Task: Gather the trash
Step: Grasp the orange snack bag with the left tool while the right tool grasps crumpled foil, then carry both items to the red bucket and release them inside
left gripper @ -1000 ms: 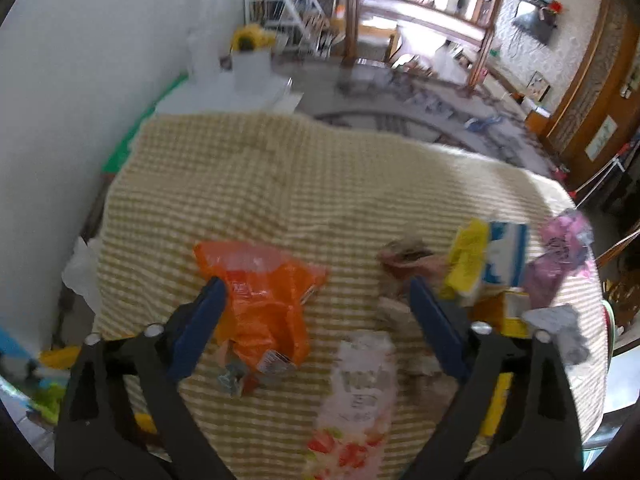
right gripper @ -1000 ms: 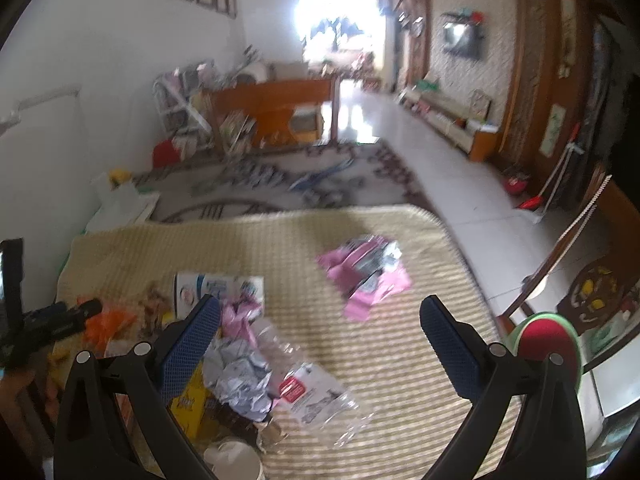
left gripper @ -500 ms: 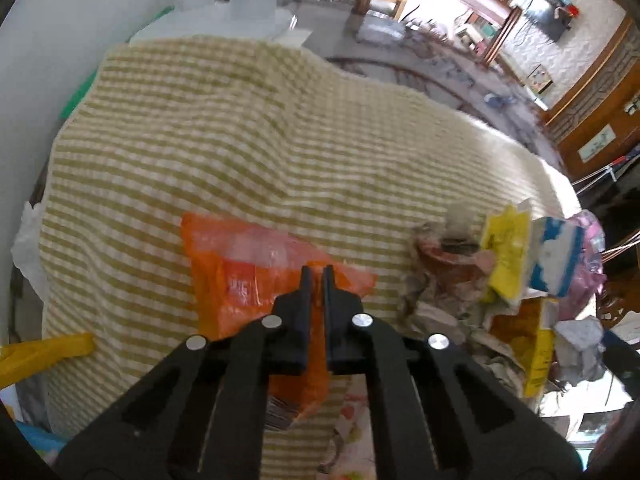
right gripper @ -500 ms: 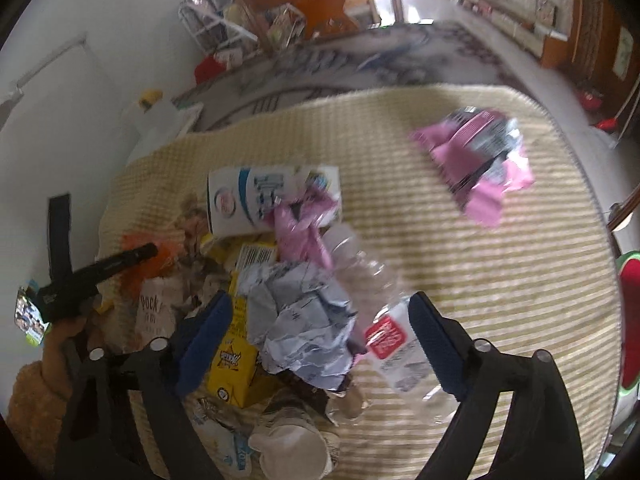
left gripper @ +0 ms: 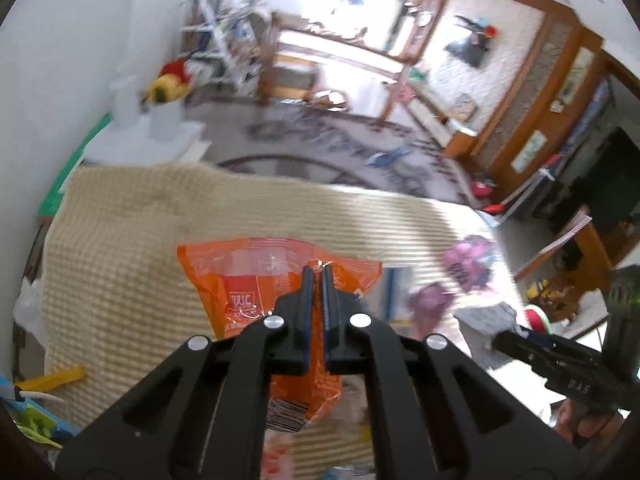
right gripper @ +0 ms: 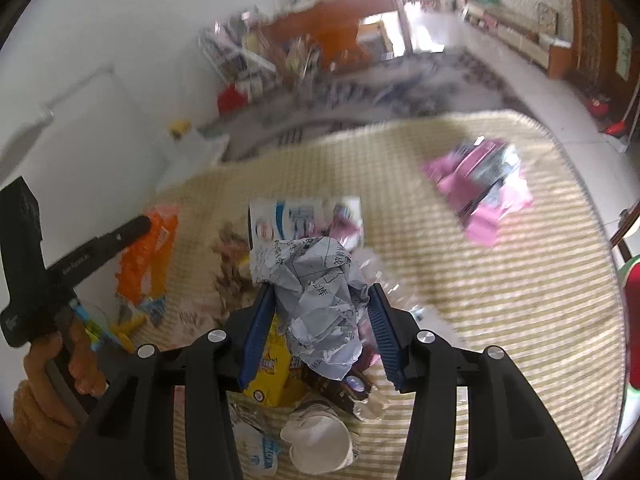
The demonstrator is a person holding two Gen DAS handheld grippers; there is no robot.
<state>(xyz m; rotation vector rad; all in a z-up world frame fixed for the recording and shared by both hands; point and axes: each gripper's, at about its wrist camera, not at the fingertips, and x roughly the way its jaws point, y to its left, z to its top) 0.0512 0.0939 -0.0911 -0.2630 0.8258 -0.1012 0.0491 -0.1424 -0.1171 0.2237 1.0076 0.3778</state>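
My left gripper [left gripper: 316, 276] is shut on an orange snack bag [left gripper: 256, 276] and holds it lifted above the checked tablecloth [left gripper: 120, 232]. In the right wrist view the same bag [right gripper: 148, 256] hangs from the left gripper [right gripper: 144, 224]. My right gripper [right gripper: 320, 300] is closed on a crumpled ball of printed paper [right gripper: 316, 300], raised over a pile of trash. The pile holds a blue-and-white carton [right gripper: 296, 220], a yellow box [right gripper: 268, 368], a white paper cup [right gripper: 320, 444] and a clear plastic bottle [right gripper: 384, 284].
A pink foil wrapper [right gripper: 480, 188] lies alone at the far right of the table [right gripper: 520, 320]. A white wall [left gripper: 60, 60] is on the left. Beyond the table are a patterned rug [left gripper: 340, 148] and wooden furniture [right gripper: 340, 24]. A red-and-green plate [right gripper: 634, 320] is off the right edge.
The left gripper closed on the orange bag and lifted it off the cloth. The right gripper came down over the pile, closed on the crumpled paper and raised it.
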